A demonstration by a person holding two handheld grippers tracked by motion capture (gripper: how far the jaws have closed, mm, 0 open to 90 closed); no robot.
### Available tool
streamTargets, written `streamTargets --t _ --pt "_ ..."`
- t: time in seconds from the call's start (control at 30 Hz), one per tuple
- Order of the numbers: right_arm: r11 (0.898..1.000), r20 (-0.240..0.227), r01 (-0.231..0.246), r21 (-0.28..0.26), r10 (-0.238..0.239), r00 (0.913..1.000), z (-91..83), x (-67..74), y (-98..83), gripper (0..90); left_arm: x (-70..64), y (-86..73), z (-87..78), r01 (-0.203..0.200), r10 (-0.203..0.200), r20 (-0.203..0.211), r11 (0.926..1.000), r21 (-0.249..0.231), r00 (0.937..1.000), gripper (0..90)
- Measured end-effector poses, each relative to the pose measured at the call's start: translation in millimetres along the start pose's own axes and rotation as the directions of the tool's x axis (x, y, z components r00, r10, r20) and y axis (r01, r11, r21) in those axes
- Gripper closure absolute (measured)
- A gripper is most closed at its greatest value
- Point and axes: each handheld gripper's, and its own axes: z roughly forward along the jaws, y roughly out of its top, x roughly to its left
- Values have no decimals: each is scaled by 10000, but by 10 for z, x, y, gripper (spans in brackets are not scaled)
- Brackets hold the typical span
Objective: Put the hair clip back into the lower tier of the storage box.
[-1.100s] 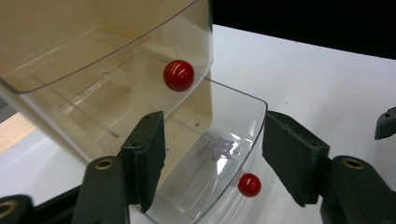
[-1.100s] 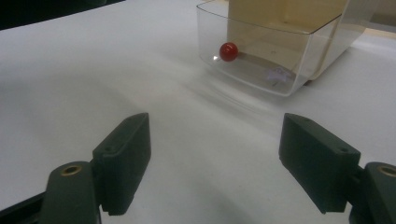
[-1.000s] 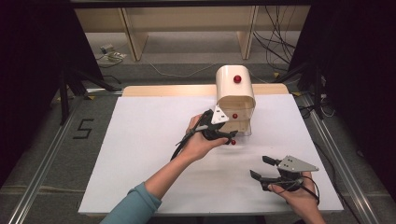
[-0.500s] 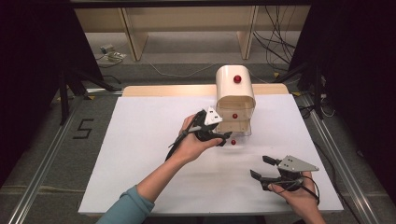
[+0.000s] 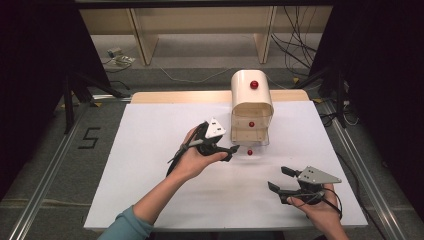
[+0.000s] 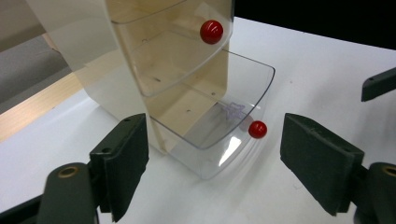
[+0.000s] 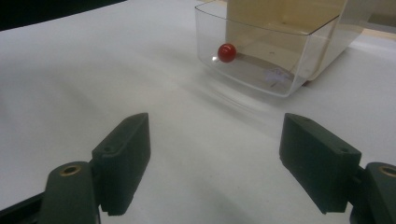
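A cream cabinet (image 5: 251,95) with clear drawers and red knobs stands at the back of the white table. Its bottom drawer (image 5: 250,143) is pulled out, and the red knob (image 5: 249,152) on its front faces me. My left gripper (image 5: 234,152) is just left of that knob, clear of it. Its jaws have just been opening and nothing is between them. In the left gripper view the open left gripper (image 6: 215,135) faces the drawer (image 6: 205,121) and knob (image 6: 257,129). My right gripper (image 5: 277,178) rests open and empty at the near right, pointing at the drawer (image 7: 280,60).
A small clear object (image 6: 233,111) lies in the bottom drawer. The middle drawer's knob (image 6: 211,31) sits above it, pushed in. The white sheet (image 5: 150,150) covers the table, with a wooden strip (image 5: 175,96) along its far edge and metal rails on both sides.
My left gripper has drawn back to the left, away from the cabinet front, and its jaws have opened off the bottom drawer's knob. The right gripper has stayed put.
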Motion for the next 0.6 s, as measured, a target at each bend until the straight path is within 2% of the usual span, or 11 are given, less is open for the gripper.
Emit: streamTargets --t 0.3,0.6 --pt "10000 3 -11 -7 11 10000 6 1 -1 251 101 -212 -245 20 -20 -7 10000 -39 10000 158" --pt "10000 28 -78 44 78 10000 8 3 -3 249 225 -489 -475 257 -257 -185 9997 -16 9995 157"
